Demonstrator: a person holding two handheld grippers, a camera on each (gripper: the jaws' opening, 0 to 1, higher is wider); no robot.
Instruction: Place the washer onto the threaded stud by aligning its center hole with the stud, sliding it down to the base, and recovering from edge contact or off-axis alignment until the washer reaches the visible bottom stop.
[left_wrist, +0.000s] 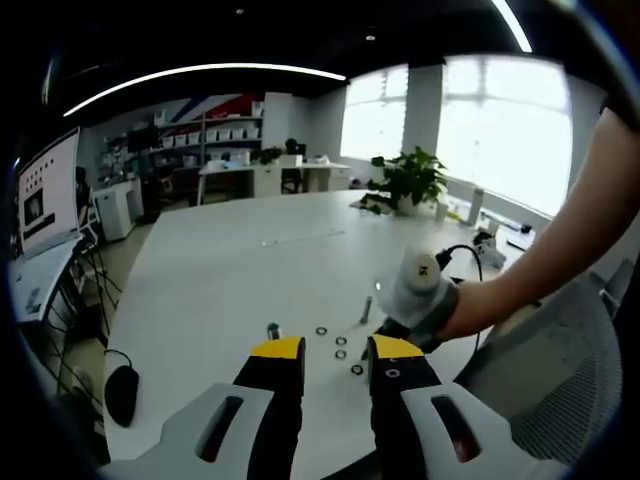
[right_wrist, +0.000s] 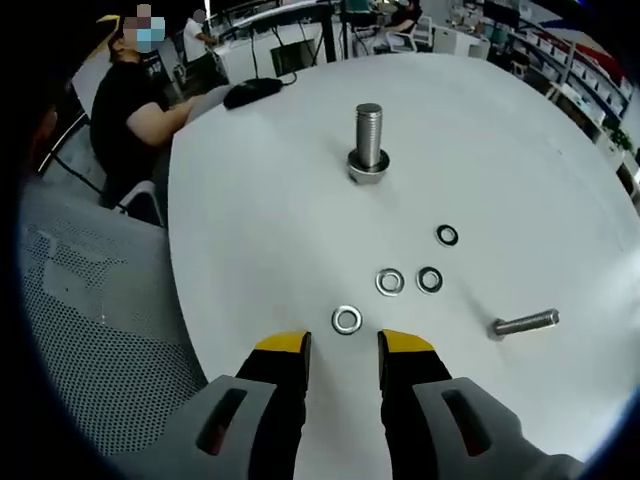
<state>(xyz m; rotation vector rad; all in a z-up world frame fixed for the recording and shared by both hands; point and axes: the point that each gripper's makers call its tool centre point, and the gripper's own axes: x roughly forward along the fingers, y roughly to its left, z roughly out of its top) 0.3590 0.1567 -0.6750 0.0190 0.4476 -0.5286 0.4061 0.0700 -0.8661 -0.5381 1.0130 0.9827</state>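
Note:
A steel threaded stud (right_wrist: 368, 138) stands upright in its hex base on the white table (right_wrist: 300, 200), far ahead of my right gripper (right_wrist: 345, 345). That gripper is open and holds nothing. A silver washer (right_wrist: 347, 320) lies flat just beyond its yellow tips. Three more washers (right_wrist: 390, 282) (right_wrist: 429, 279) (right_wrist: 447, 235) lie past it to the right. My left gripper (left_wrist: 336, 350) is open and empty over the near table edge, with the stud (left_wrist: 272, 330) and several washers (left_wrist: 341, 341) just ahead. The right gripper (left_wrist: 420, 295) enters there from the right, held by a hand.
A loose bolt (right_wrist: 525, 323) lies on its side to the right of the washers. A black mouse (right_wrist: 250, 92) and a seated person (right_wrist: 130, 110) are at the far table edge. A grey mesh chair (right_wrist: 90, 300) stands on the left. A potted plant (left_wrist: 408, 180) sits far back.

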